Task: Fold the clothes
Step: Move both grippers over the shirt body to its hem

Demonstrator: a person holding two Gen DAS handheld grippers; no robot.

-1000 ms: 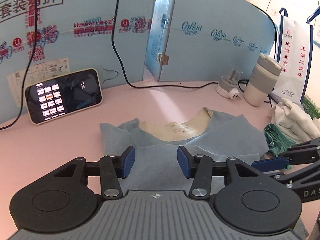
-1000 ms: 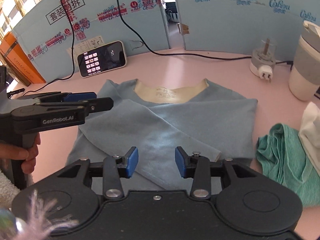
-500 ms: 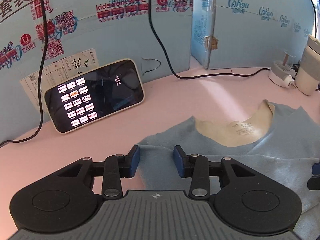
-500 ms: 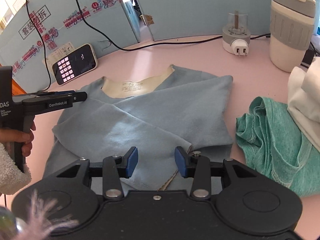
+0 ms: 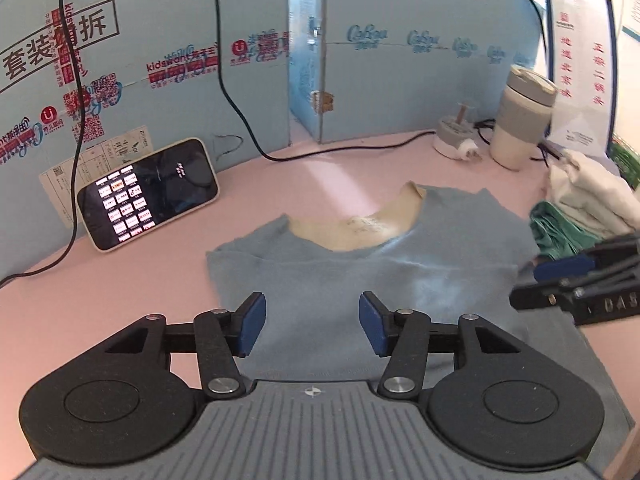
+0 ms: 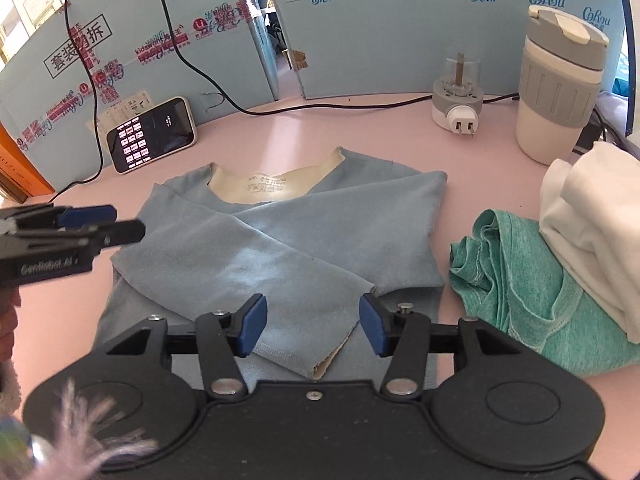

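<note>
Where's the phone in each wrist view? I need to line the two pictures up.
Left wrist: the phone leans on the blue board at left, above the left gripper.
Right wrist: the phone sits upper left, smaller, behind the blue shirt.
Shared landmark: the shirt's cream collar.

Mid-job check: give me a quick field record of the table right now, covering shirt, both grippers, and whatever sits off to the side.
shirt: blue shirt flat on pink table, sleeves crossed over front, cream collar lining showing
left gripper: opening, nothing between fingers, over shirt
right gripper: opening, empty, above sleeve cuff
side pile: green garment, white garment partly on it
back: phone, tumbler, plug adapter
</note>
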